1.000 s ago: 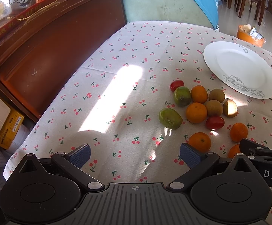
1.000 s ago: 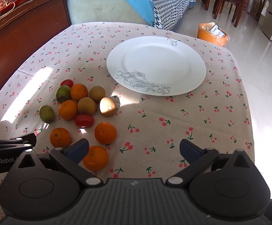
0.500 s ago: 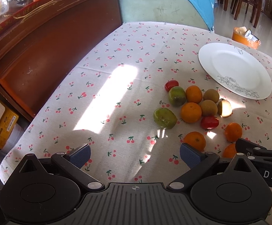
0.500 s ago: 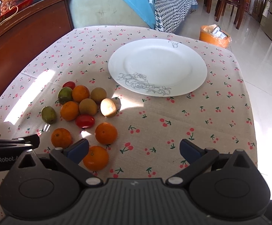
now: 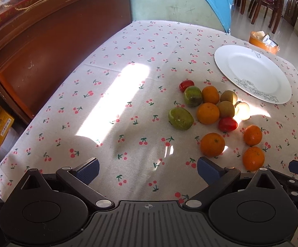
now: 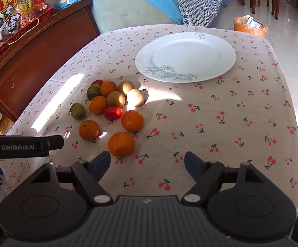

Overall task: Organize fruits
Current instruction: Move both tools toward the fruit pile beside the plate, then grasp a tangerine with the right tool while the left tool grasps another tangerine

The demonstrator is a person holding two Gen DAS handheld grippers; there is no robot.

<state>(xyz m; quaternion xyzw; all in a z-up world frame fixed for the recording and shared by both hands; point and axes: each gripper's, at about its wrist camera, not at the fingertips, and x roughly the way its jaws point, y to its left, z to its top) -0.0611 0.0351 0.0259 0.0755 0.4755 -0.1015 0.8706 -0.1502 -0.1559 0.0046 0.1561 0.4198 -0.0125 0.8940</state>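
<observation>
R gripper (image 6: 147,162) closing, nothing betw jaws; nearest orange (image 6: 121,144) just beside its L finger. L gripper (image 5: 148,168) wide open, empty, over cloth. Fruit pile near empty plate (image 6: 221,47). Advice: centre jaws round orange before squeezing, grip gently, avoid nudging neighbours.

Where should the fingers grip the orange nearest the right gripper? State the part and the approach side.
Grip the nearest orange across its widest middle, coming down from the near side. It is round, so any opposite pair of sides works, and it sits apart from the other fruit with bare cloth all round. The right gripper, closing with nothing between its fingers, is slightly right of it.
</observation>
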